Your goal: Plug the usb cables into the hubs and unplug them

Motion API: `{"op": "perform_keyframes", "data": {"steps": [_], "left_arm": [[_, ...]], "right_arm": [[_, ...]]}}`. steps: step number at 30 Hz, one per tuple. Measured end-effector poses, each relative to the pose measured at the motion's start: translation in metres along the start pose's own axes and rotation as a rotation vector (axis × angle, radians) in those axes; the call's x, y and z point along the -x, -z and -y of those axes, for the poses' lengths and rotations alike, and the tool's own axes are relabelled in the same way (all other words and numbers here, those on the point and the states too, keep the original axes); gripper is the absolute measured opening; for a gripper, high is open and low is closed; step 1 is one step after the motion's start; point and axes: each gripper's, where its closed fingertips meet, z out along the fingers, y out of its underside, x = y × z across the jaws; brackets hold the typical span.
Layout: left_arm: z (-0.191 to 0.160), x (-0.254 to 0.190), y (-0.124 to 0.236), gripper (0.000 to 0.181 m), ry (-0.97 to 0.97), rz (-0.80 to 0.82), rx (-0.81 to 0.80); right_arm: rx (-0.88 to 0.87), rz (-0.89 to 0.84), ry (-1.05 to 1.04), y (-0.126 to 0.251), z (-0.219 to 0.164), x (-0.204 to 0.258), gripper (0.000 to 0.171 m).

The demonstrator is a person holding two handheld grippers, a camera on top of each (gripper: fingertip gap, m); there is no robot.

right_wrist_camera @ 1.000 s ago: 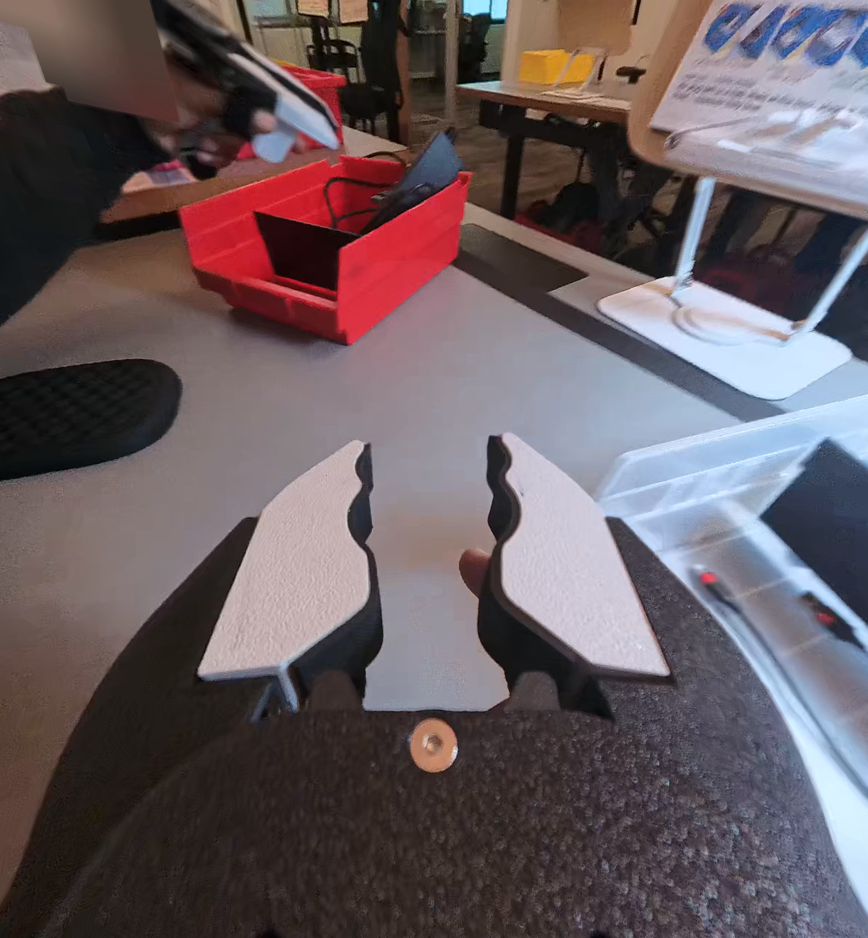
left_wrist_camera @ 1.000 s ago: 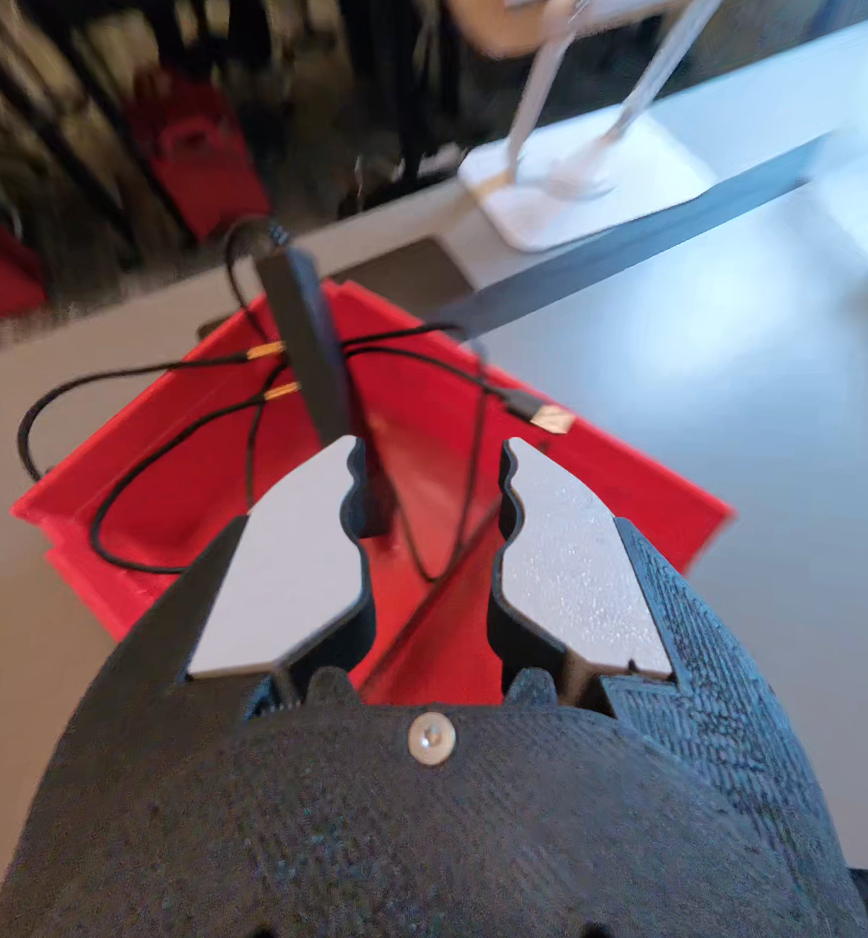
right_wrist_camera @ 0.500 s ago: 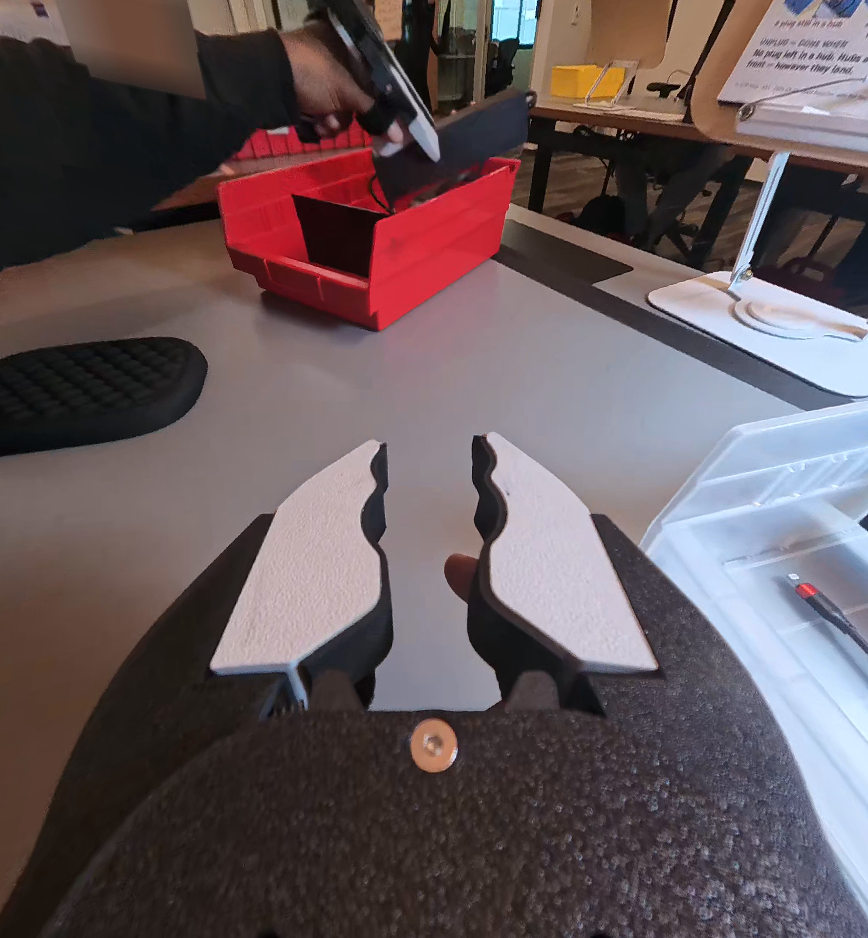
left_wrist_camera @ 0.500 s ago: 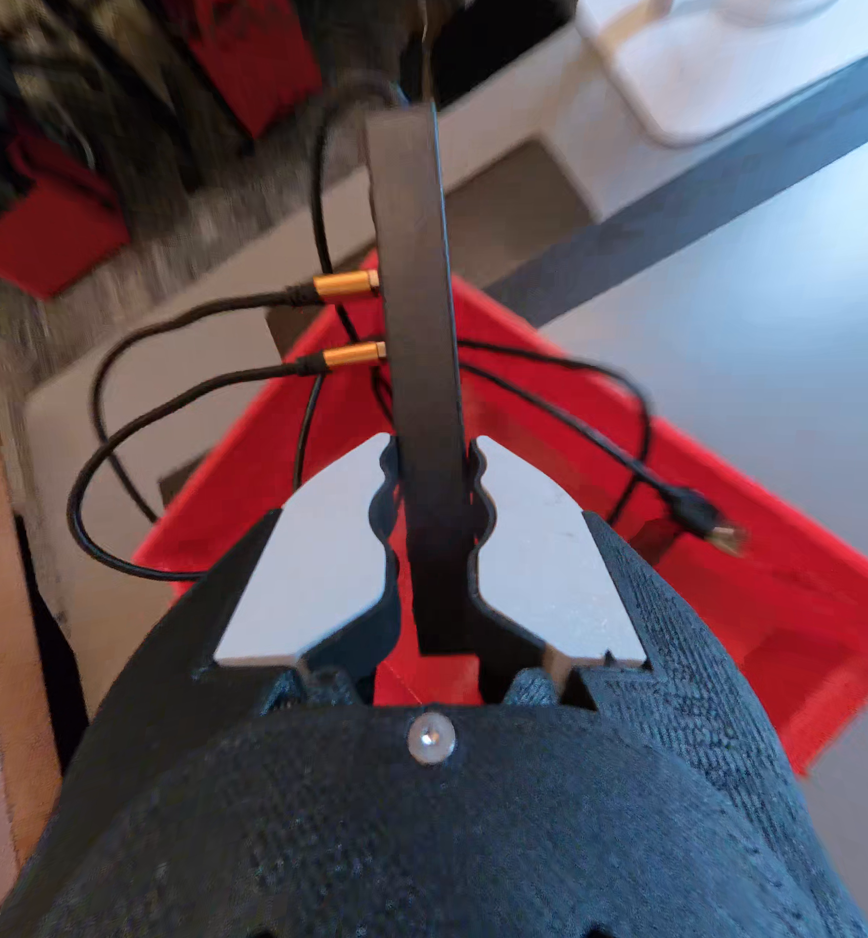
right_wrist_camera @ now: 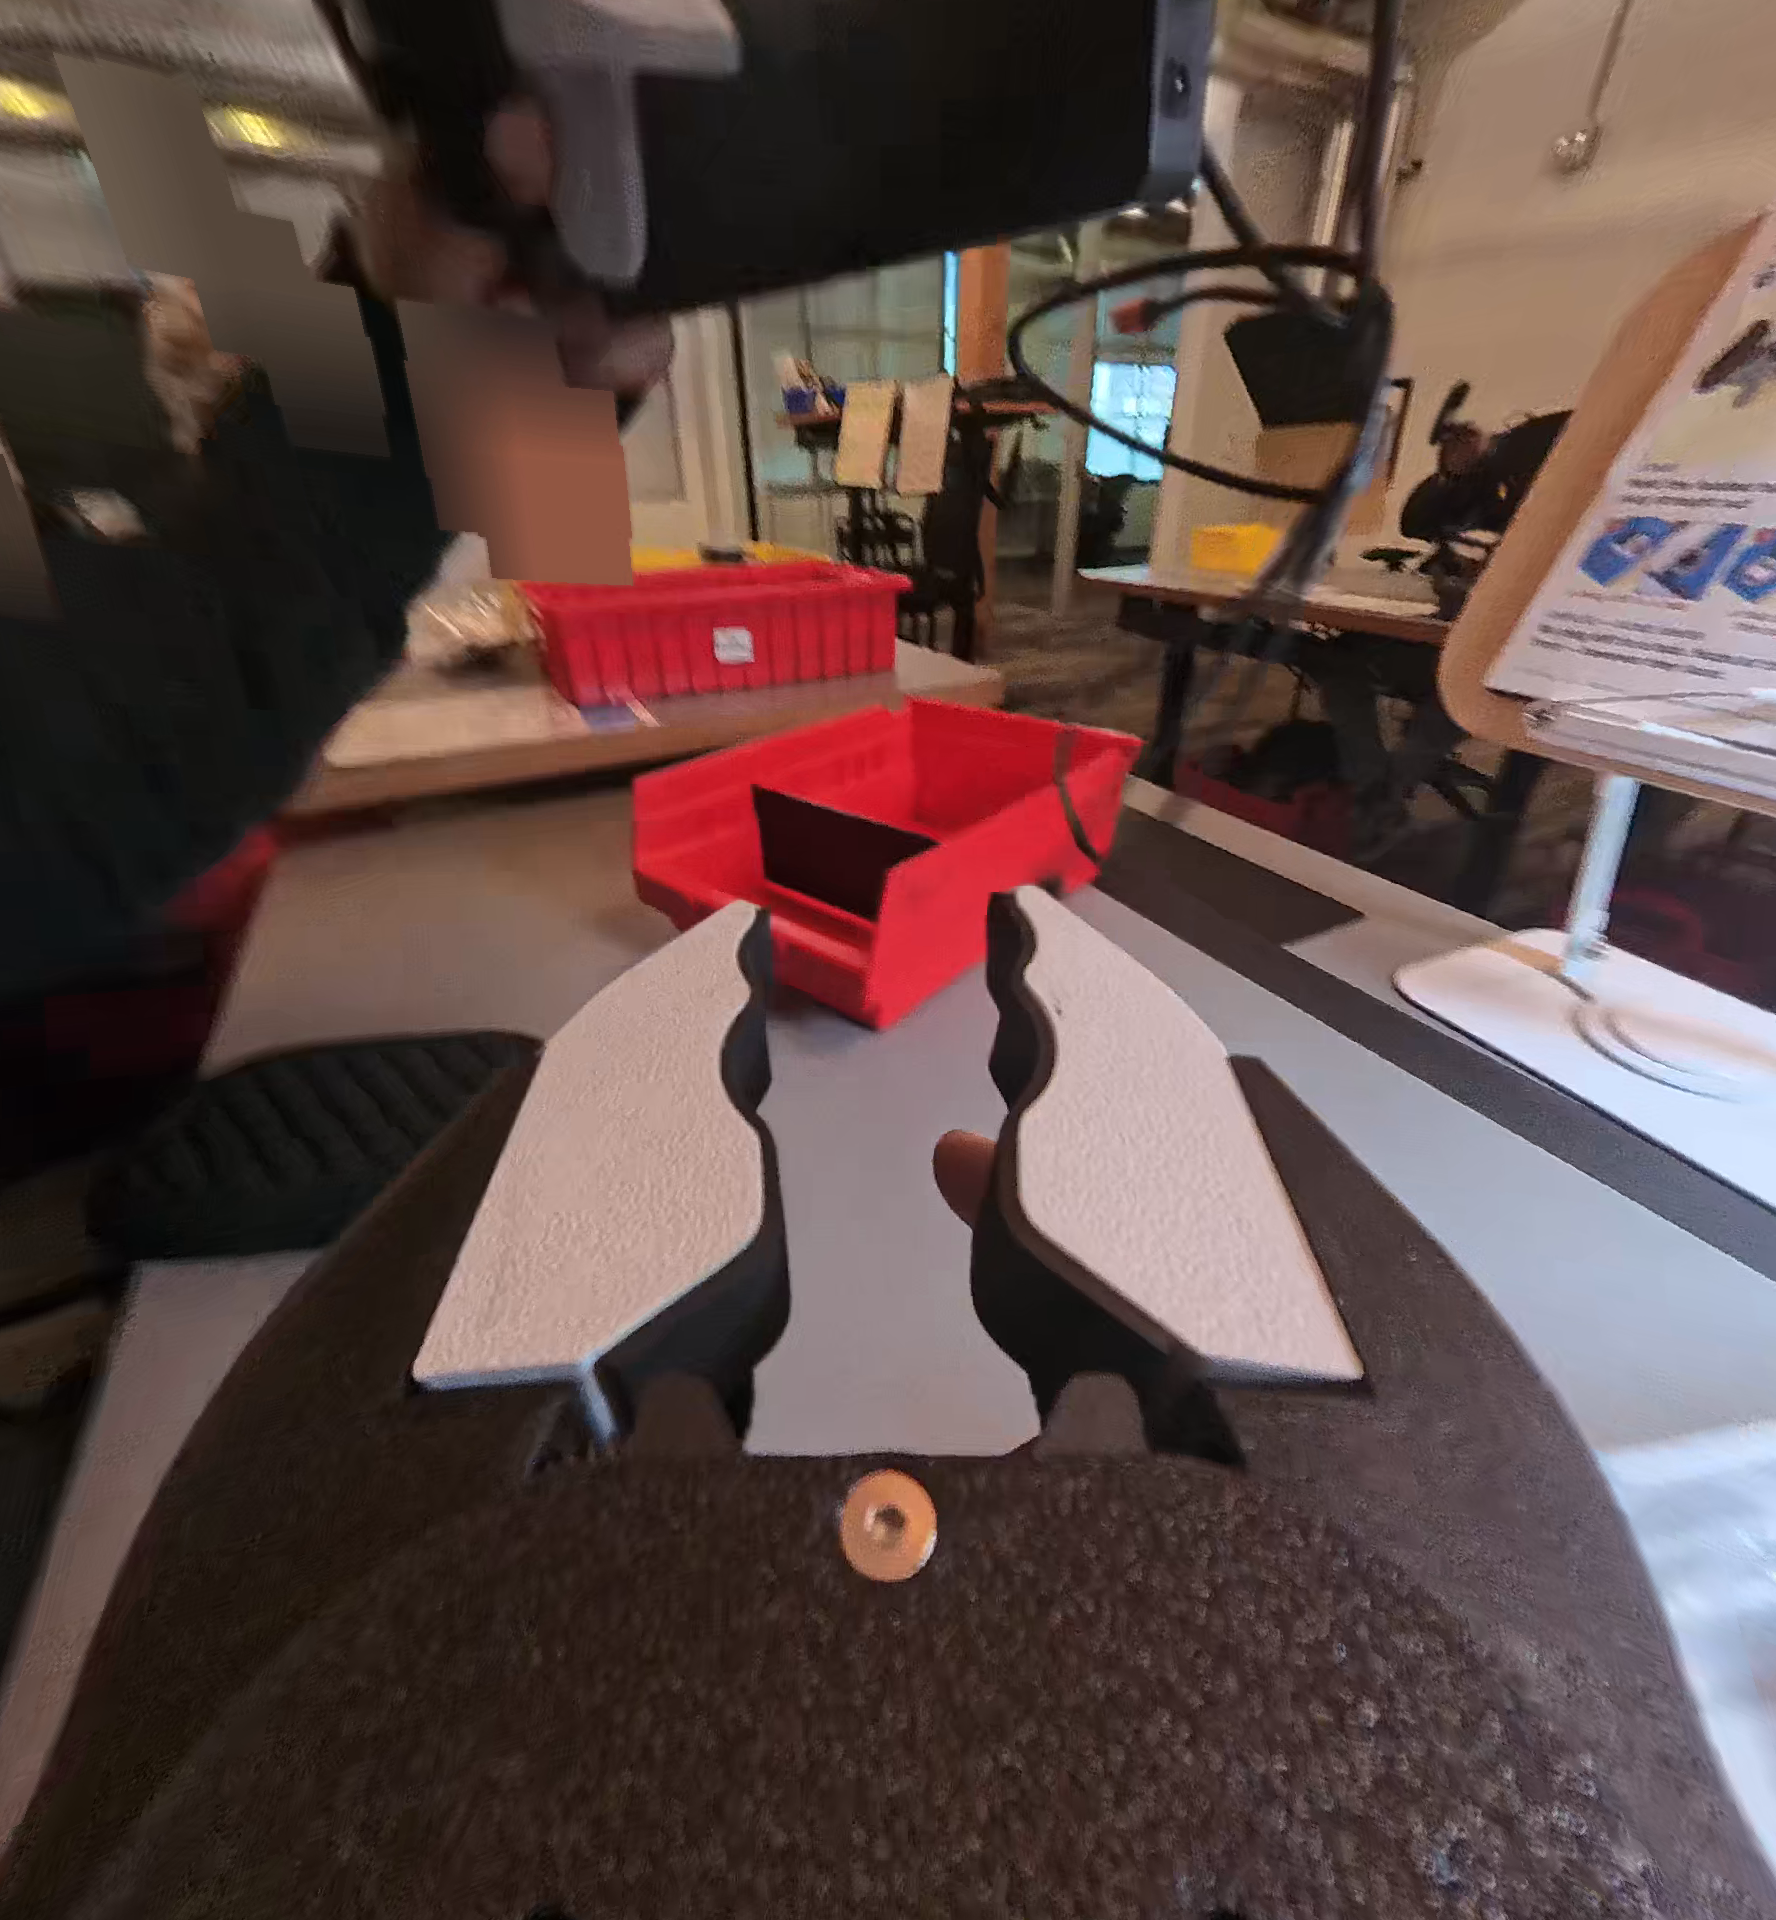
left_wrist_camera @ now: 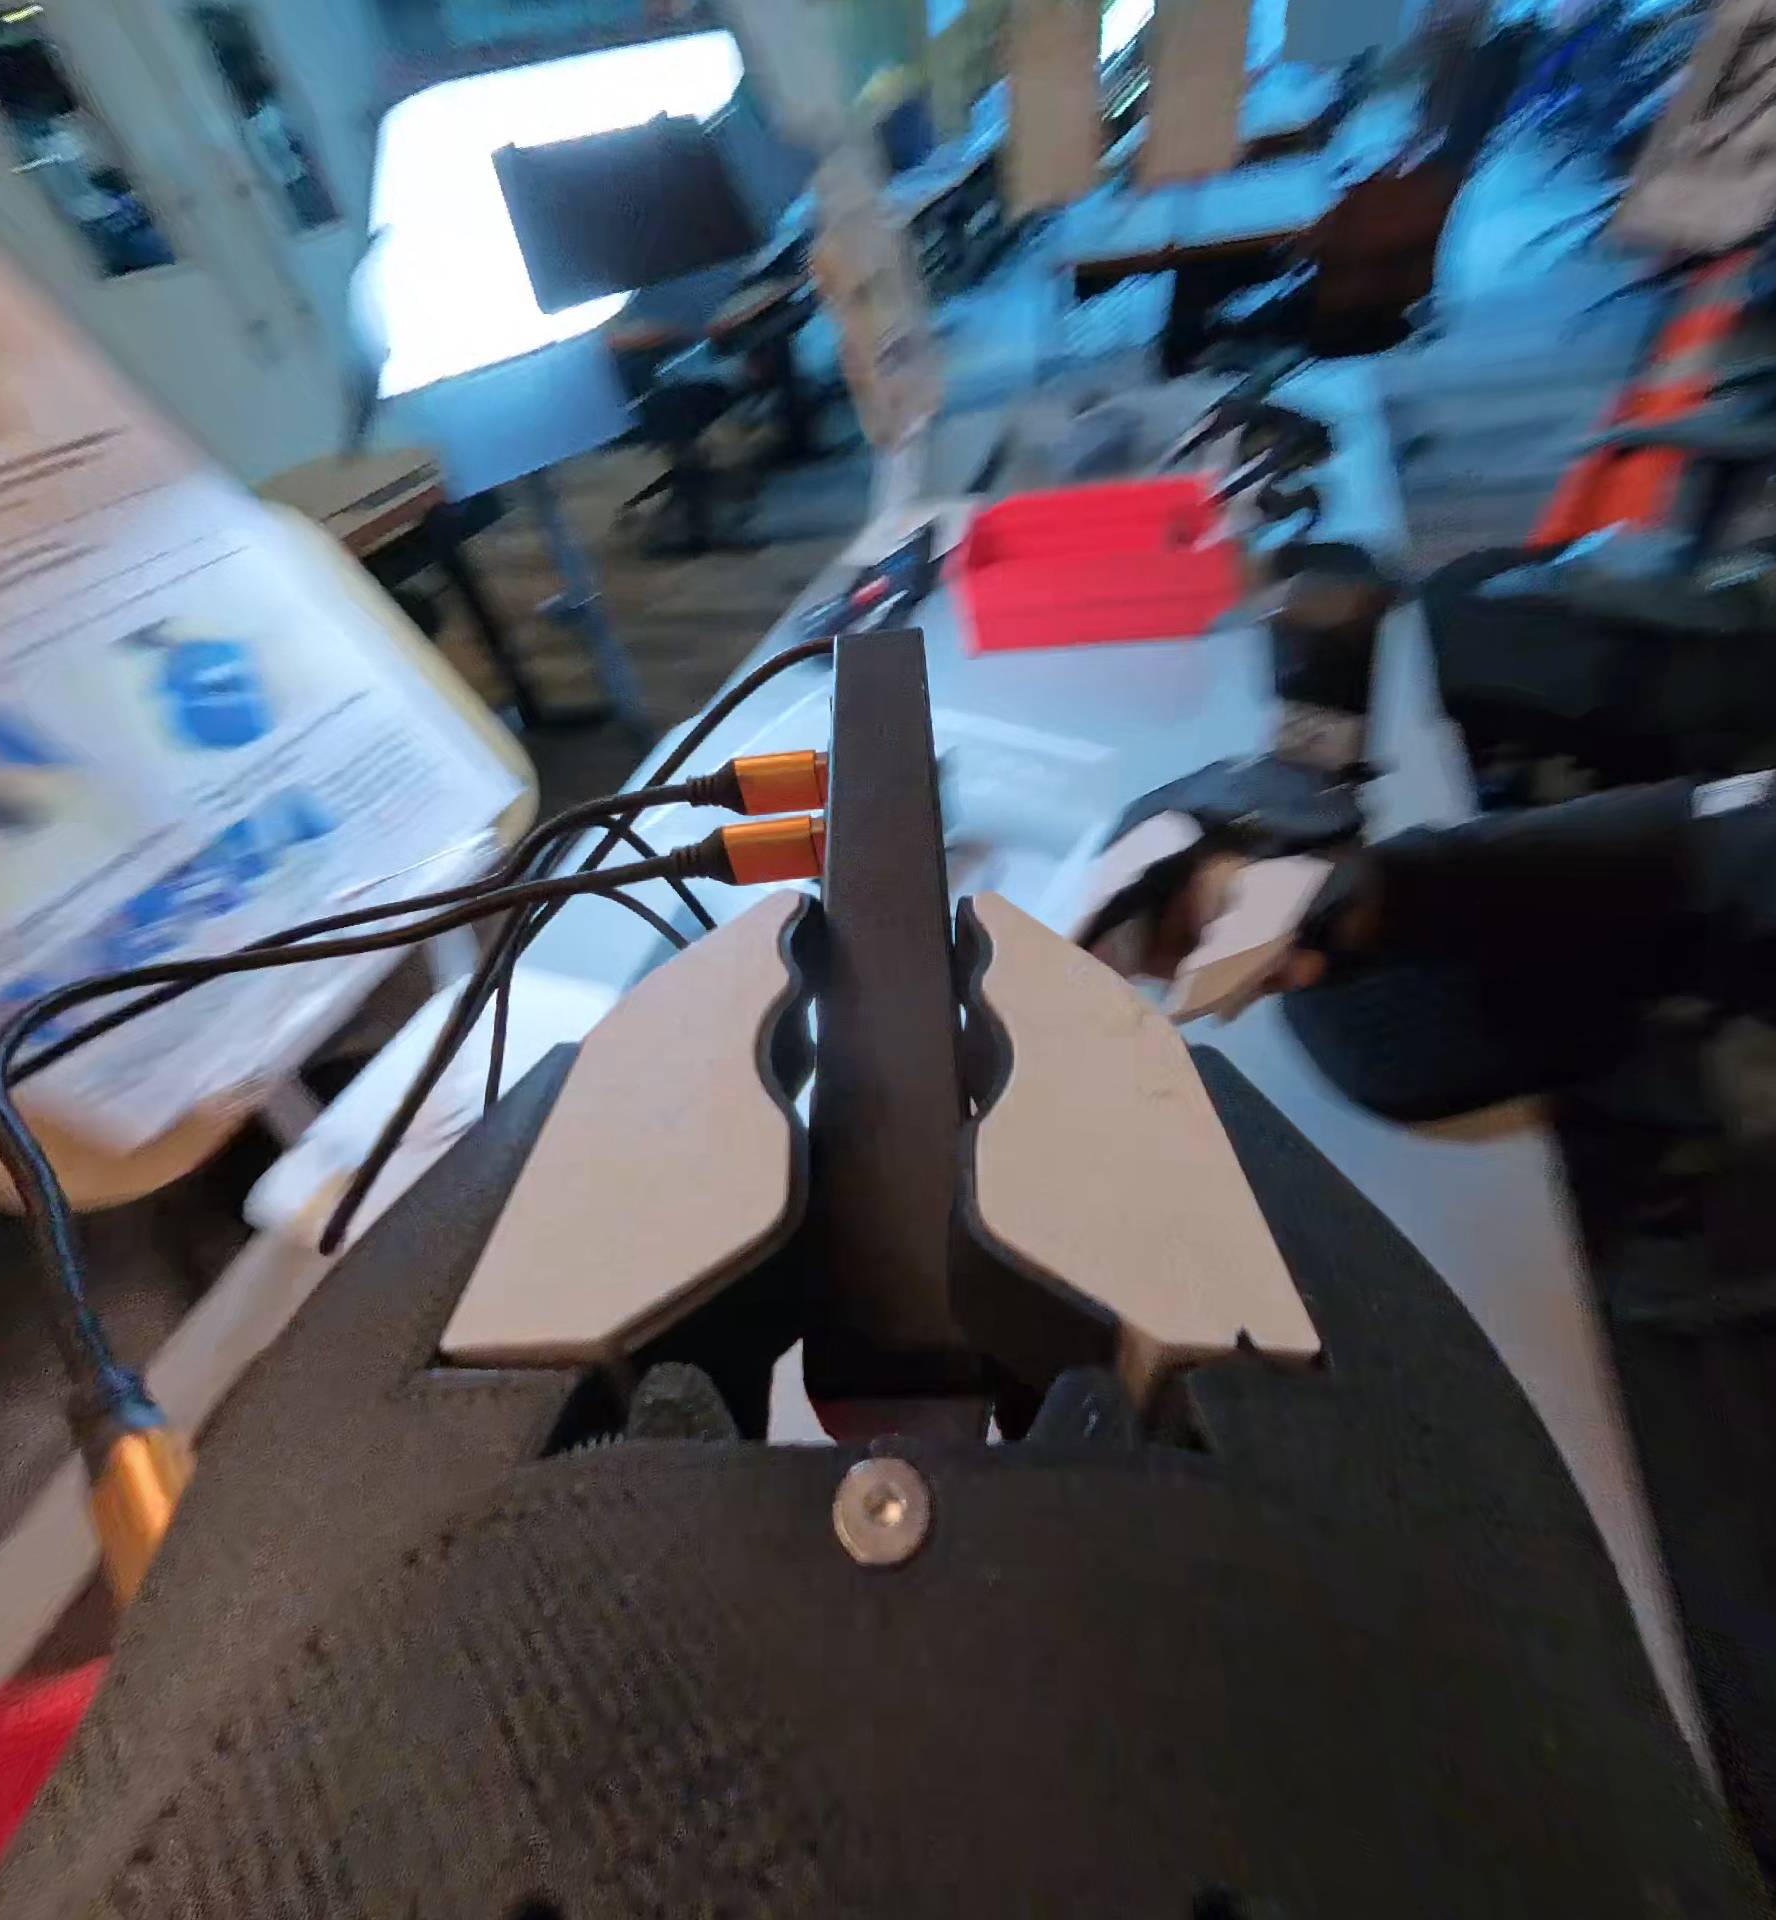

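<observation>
Three orange-tipped USB cables show in the left wrist view: one plug [left_wrist_camera: 136, 1491] hangs free at the far left, two plugs [left_wrist_camera: 772, 812] sit in the side of one black hub [left_wrist_camera: 879, 935]. The left gripper [left_wrist_camera: 882, 935] is clenched on this hub, lifted in the air; the background is blurred. The right gripper [right_wrist_camera: 873, 935] is empty, its fingers apart, above the grey table [right_wrist_camera: 1331, 1122], before one red bin [right_wrist_camera: 967, 790].

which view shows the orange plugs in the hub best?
Left wrist view. The left tool grips the black hub edge-on, with two orange plugs seated in its side. Right wrist view shows only the hub's dark underside overhead; no plugs show.
</observation>
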Motion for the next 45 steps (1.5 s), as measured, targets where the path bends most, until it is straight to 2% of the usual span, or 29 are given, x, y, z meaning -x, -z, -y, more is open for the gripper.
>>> {"op": "perform_keyframes", "data": {"steps": [3,5,7,8,9,11,13,16,22,25,30,34,38,41,43,45], "left_arm": [[0.0,-0.058,-0.027,0.025,0.084,-0.226,-0.146],[-0.017,-0.08,-0.046,0.025,0.162,-0.31,-0.184],[-0.042,-0.091,-0.065,0.025,0.224,-0.357,-0.188],[-0.052,-0.091,-0.07,0.024,0.273,-0.365,-0.212],[-0.063,-0.088,-0.075,0.024,0.33,-0.368,-0.215],[-0.088,-0.077,-0.084,0.027,0.395,-0.32,-0.171],[-0.119,-0.063,-0.091,0.021,0.32,-0.184,-0.055],[-0.138,-0.054,-0.091,0.039,0.135,-0.012,0.038],[-0.17,-0.062,-0.113,0.066,-0.126,0.21,0.191],[-0.173,-0.047,-0.112,0.066,-0.198,0.341,0.191],[-0.163,-0.04,-0.096,0.063,-0.078,0.317,0.058],[-0.181,-0.034,-0.089,0.07,-0.215,0.422,0.131],[-0.185,-0.048,-0.087,0.065,-0.125,0.29,0.093],[-0.181,-0.058,-0.086,0.065,0.119,0.11,0.027],[-0.181,-0.06,-0.084,0.064,0.293,-0.012,-0.022],[-0.177,-0.068,-0.081,0.065,0.523,-0.202,-0.104]], "right_arm": [[-0.14,0.105,-0.065,-0.004,0.023,0.022,0.055],[-0.241,0.155,-0.076,0.001,0.044,0.036,0.06],[-0.259,0.094,-0.064,0.006,0.052,0.032,0.05],[-0.229,0.058,-0.048,0.007,0.048,0.025,0.038],[-0.18,0.054,-0.036,0.007,0.041,0.021,0.036],[-0.076,0.032,-0.041,0.005,0.021,0.011,0.033],[0.007,-0.025,-0.012,0.002,0.003,0.0,0.03],[0.121,-0.115,0.082,-0.001,-0.019,-0.014,0.027],[0.203,-0.177,0.075,-0.028,-0.027,-0.006,0.027],[0.253,-0.202,0.087,-0.043,-0.024,0.0,0.027],[0.256,-0.132,0.075,-0.062,-0.01,0.013,0.027],[0.287,-0.081,0.095,-0.072,-0.027,0.027,0.025],[0.241,0.017,0.103,-0.069,-0.031,0.034,0.026],[0.243,0.127,0.149,-0.063,-0.031,0.037,0.035],[0.237,0.149,0.185,-0.058,-0.03,0.029,0.042],[0.243,0.144,0.191,-0.052,-0.032,0.015,0.043]]}}
